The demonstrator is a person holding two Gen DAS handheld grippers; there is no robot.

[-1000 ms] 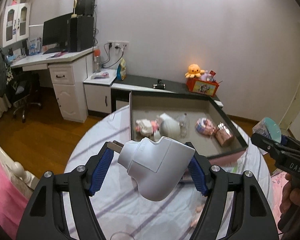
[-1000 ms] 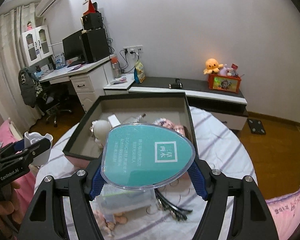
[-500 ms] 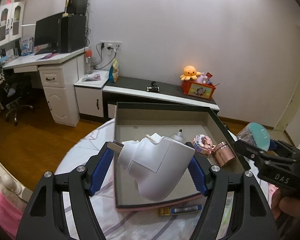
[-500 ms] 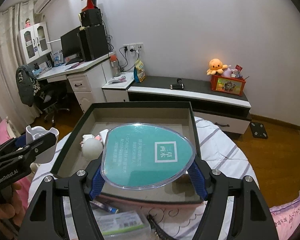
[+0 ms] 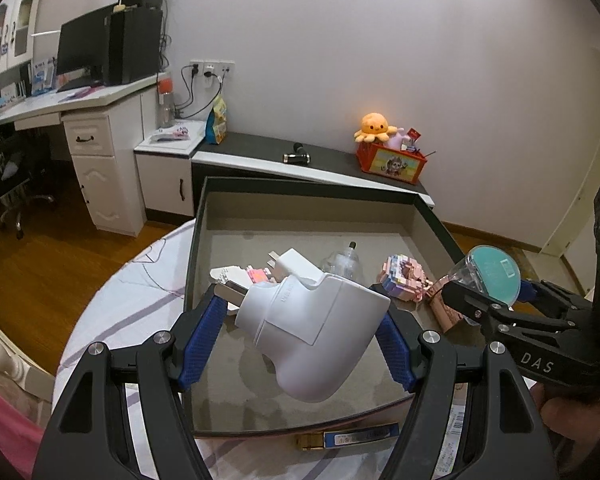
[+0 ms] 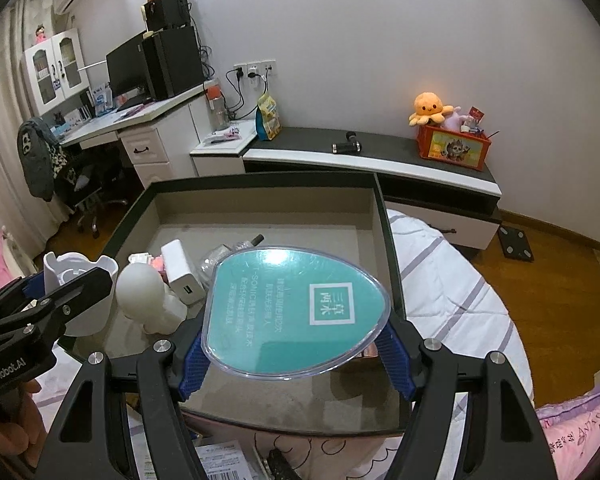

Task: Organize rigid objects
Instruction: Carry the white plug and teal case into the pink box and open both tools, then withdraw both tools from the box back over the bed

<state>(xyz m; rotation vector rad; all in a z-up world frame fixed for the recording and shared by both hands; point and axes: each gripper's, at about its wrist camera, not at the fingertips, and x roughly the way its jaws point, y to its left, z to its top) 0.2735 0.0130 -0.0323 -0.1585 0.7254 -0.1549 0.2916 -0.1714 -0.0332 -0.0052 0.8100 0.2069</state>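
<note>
Grippers both clamped, left (image 5: 300,328) on white plastic plug adapter (image 5: 314,330), right (image 6: 296,354) on teal-lidded clear case (image 6: 296,312), over grey tray's (image 5: 300,196) near edge; simultaneous release risks collision.

The small print on the teal lid (image 6: 296,312) is too blurred to be read. The copper tin (image 5: 444,308) is partly hidden behind the right gripper (image 5: 496,304). The barcoded package (image 6: 220,460) is cut off by the bottom edge.
</note>
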